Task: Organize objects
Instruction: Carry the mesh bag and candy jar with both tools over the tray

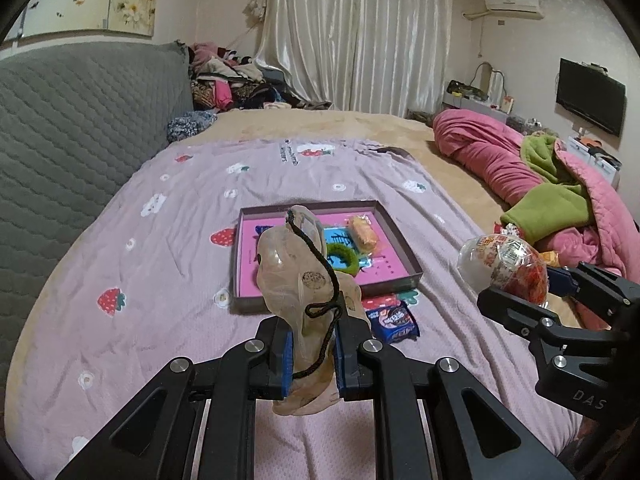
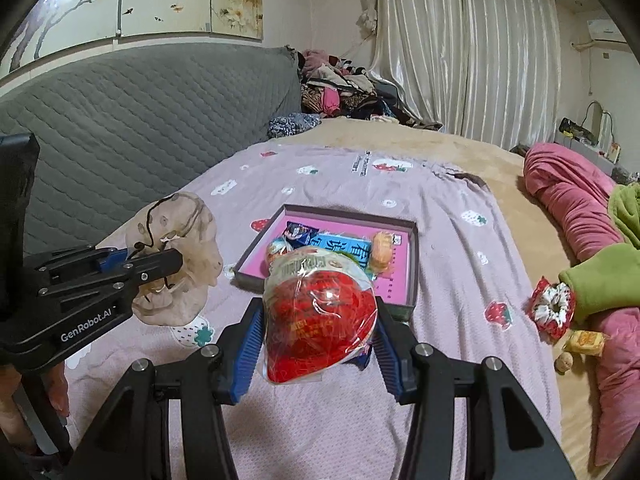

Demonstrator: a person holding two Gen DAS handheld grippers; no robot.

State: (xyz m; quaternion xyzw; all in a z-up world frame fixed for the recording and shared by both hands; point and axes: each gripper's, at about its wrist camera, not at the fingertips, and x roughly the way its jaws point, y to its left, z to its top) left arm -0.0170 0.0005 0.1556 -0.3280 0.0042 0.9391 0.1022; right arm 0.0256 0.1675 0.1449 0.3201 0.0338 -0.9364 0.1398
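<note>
Above the bed (image 1: 160, 280), each gripper clamps something: left (image 1: 310, 354) pouch (image 1: 296, 264), right (image 2: 320, 346) snack (image 2: 320, 320).

Tray (image 1: 404, 254) on bed (image 1: 160, 280), centre. Ring (image 1: 342, 258) and wrapped cake (image 1: 362, 232) in tray, cake farther. Snack packet (image 1: 394, 320) on bed just near of tray. Blanket heap (image 1: 500, 160) far right.
</note>
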